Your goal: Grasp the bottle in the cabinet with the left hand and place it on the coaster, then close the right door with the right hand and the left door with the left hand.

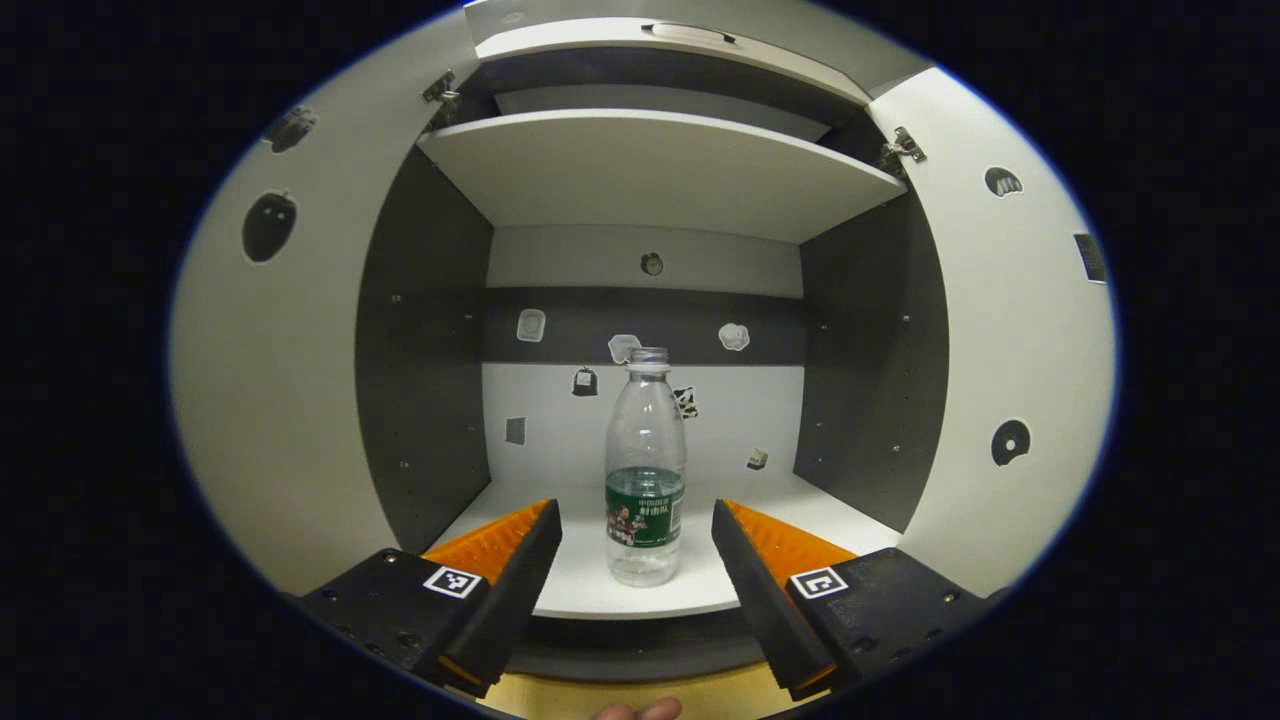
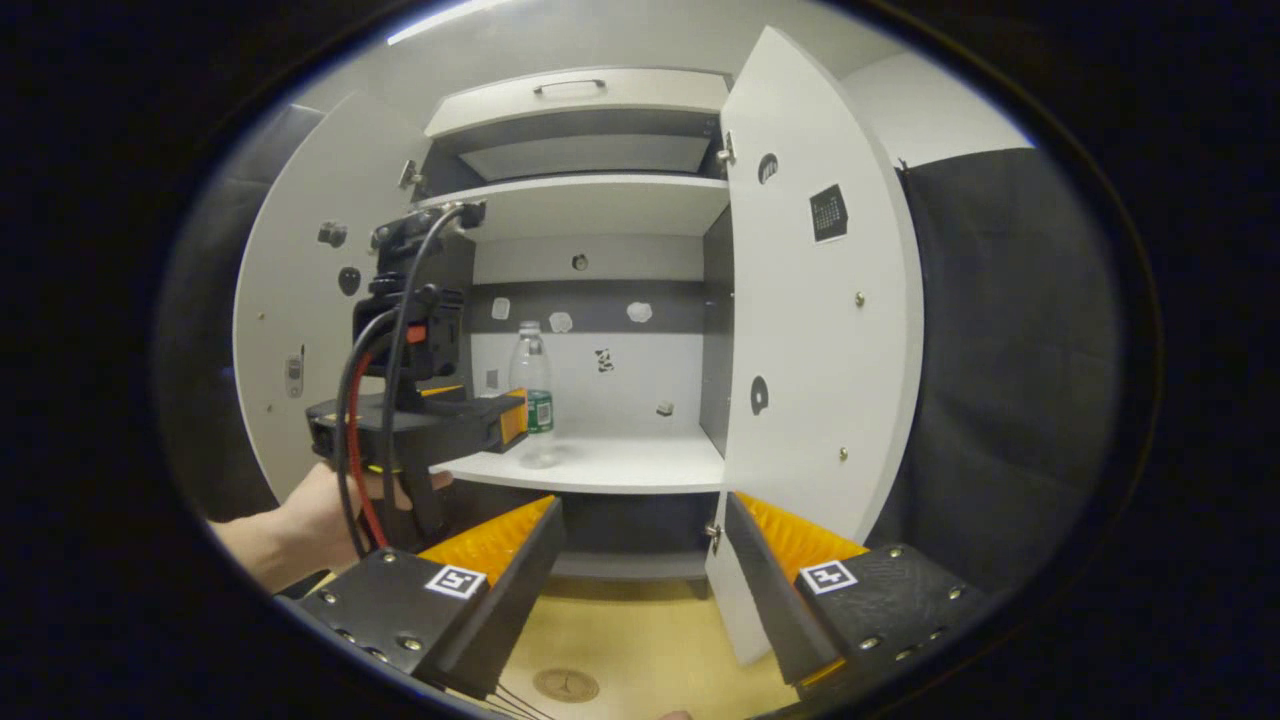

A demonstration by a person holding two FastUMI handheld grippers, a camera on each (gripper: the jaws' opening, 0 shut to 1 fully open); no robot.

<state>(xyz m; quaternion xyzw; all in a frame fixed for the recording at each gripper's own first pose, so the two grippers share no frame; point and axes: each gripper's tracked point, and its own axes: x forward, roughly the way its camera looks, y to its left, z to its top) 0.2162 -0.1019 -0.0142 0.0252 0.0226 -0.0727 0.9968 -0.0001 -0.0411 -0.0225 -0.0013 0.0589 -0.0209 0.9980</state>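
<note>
A clear plastic bottle (image 1: 646,470) with a green label and no cap stands upright on the cabinet's lower shelf (image 1: 600,590). My left gripper (image 1: 636,540) is open, its fingers on either side of the bottle and just short of it. In the right gripper view the bottle (image 2: 533,385) stands on the shelf with the left gripper (image 2: 505,418) reaching in beside it, held by a hand (image 2: 300,520). My right gripper (image 2: 640,540) hangs open in front of the cabinet, near the lower edge of the open right door (image 2: 810,340). A round coaster (image 2: 565,685) lies on the wooden tabletop below.
Both doors stand wide open: the left door (image 1: 280,380) and the right door (image 1: 1010,330). An upper shelf (image 1: 650,165) spans the cabinet above the bottle. Small stickers dot the back wall. The wooden tabletop (image 2: 650,650) lies in front of the cabinet.
</note>
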